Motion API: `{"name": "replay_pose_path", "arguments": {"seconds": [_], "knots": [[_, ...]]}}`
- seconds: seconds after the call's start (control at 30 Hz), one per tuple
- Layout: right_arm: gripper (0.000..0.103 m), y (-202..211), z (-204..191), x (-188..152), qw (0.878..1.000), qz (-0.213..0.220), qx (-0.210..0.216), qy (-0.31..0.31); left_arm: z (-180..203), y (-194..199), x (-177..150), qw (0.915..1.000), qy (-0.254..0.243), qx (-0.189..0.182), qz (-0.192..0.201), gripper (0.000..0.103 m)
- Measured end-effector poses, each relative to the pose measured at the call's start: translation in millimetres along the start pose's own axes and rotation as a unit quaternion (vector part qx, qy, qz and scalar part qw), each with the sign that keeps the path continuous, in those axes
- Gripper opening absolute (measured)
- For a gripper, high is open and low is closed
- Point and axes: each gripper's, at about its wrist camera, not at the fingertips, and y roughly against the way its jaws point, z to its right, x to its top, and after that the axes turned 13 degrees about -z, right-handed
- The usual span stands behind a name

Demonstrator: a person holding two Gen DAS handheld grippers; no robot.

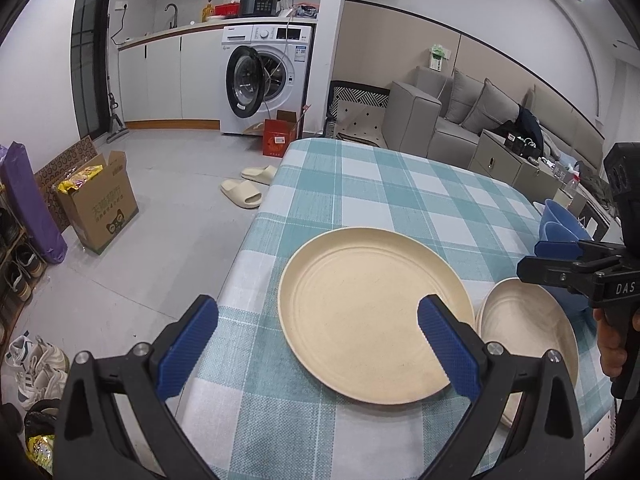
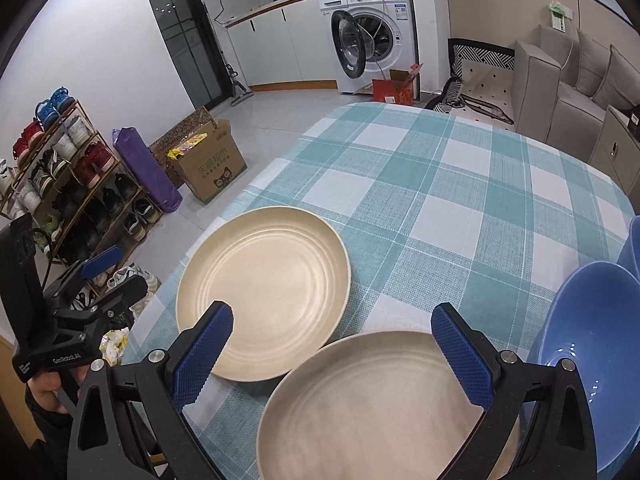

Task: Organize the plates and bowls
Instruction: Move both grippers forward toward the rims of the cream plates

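hovering, left tongs (image 1: 318,344): released, pads spread wide above the desk (image 1: 384,192) edge
right tongs (image 2: 332,354): released, spread over the near plate (image 2: 360,412)
far plate (image 2: 264,288): flat on the checked cloth, just beside the near plate
blue bowls (image 2: 592,344): at the right, beside the near plate

"DAS" in white on the right tool (image 1: 538,249), small white lettering on the left tool (image 2: 100,261) unreadable
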Motion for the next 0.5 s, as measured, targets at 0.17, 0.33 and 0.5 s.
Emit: {"name": "replay_pose_path", "arguments": {"seconds": [0.17, 0.33, 0.5], "knots": [[0.1, -14, 0, 5, 1.0, -0.011, -0.007, 0.001, -6, -12, -1, 0.9998, 0.012, 0.003, -0.015, 0.101], [0.097, -31, 0, 9, 1.0, -0.024, -0.012, 0.0, -12, -23, -2, 0.9993, 0.022, 0.006, -0.029, 0.101], [0.095, -45, -2, 12, 0.999, -0.037, -0.021, 0.004, -14, -34, -3, 0.9986, 0.028, 0.008, -0.044, 0.101]]}}
